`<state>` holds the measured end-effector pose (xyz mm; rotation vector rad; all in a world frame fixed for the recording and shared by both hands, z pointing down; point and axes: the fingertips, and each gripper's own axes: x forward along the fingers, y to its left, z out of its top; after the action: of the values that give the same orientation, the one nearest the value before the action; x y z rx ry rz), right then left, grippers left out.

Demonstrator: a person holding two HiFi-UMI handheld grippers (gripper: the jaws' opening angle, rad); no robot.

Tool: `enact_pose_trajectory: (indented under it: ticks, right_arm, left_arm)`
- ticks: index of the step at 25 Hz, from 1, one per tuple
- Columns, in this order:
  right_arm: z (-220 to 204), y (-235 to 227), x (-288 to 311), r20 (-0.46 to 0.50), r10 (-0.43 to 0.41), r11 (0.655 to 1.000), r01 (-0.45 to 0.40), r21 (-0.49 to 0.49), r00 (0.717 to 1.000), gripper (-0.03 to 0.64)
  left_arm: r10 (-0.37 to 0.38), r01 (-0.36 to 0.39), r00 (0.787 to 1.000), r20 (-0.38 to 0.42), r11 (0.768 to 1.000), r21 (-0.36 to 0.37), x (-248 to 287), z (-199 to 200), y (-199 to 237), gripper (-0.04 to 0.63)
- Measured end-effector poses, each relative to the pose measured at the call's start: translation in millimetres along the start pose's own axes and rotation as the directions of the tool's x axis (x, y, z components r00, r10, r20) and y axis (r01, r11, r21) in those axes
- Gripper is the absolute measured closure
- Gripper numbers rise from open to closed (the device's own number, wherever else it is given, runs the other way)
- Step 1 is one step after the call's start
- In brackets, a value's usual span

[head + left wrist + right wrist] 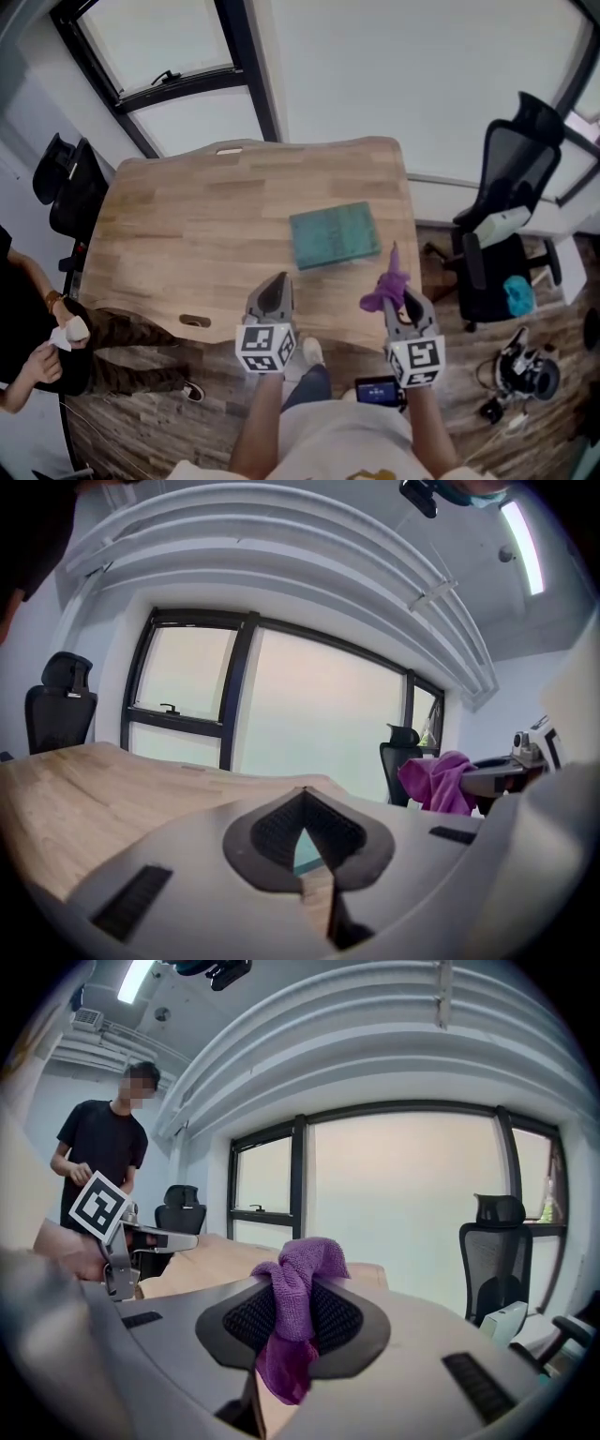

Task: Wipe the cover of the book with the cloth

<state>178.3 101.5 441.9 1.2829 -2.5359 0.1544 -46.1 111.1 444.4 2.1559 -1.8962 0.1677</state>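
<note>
We see a light wooden bench [169, 244] with a flat teal rectangular book [334, 234] lying toward its right front. Our left hand-held gripper [275, 286] sits over the front edge, jaws closed, empty. Our right hand-held gripper [403, 298], near the book's front right corner, clamps a crumpled purple cloth [386, 286].

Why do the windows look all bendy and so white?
Gripper views: a wide-angle lens curves the window frames and darkens the corners. Head view: daylight washes the panes white, yet the book and cloth stay clear.
</note>
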Motion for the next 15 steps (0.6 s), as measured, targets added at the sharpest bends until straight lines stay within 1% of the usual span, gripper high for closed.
enact_pose_trajectory:
  ticks: [8,11,15]
  right_arm:
    - [8.8,-17.8,65.1,-0.028,-0.066,0.998,0.067,0.016,0.997,0.54]
    - [4.8,-23.5,83.6,-0.061,-0.098,0.995,0.099,0.015,0.993,0.54]
    - [5.0,-25.8,102.8,-0.086,-0.127,0.99,0.131,0.044,0.988,0.54]
  left_arm:
    - [-0.064,0.063,0.998,-0.025,0.998,-0.019,73.2,11.7,39.2,0.594]
    - [-0.091,0.09,0.995,-0.042,0.996,-0.028,94.8,9.7,51.0,0.594]
    - [-0.123,0.12,0.99,-0.068,0.992,-0.042,120.3,4.2,63.9,0.594]
